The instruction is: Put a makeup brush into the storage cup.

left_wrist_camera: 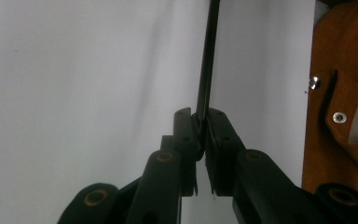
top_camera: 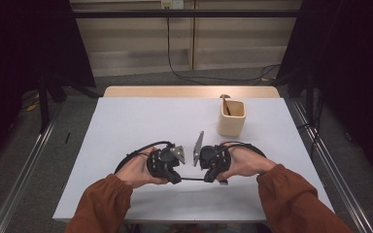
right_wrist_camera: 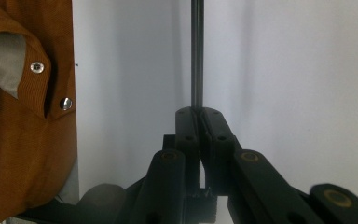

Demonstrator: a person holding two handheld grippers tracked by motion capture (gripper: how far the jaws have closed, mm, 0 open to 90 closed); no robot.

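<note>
A thin black rod (top_camera: 192, 179) spans level between my two grippers, low over the white table (top_camera: 126, 121) near its front. My left gripper (top_camera: 177, 179) points right and is shut on one end of it. My right gripper (top_camera: 207, 178) points left and is shut on the other end. In the left gripper view the rod (left_wrist_camera: 208, 65) rises straight out of the closed left gripper (left_wrist_camera: 201, 115). In the right gripper view the rod (right_wrist_camera: 196, 51) is pinched the same way in the right gripper (right_wrist_camera: 197, 112).
A beige square cup (top_camera: 231, 121) stands at the table's back right with a dark utensil (top_camera: 226, 105) leaning in it. Rust-brown corduroy sleeves (left_wrist_camera: 342, 88) (right_wrist_camera: 23, 121) lie close beside the jaws. The table's front edge runs just below the hands.
</note>
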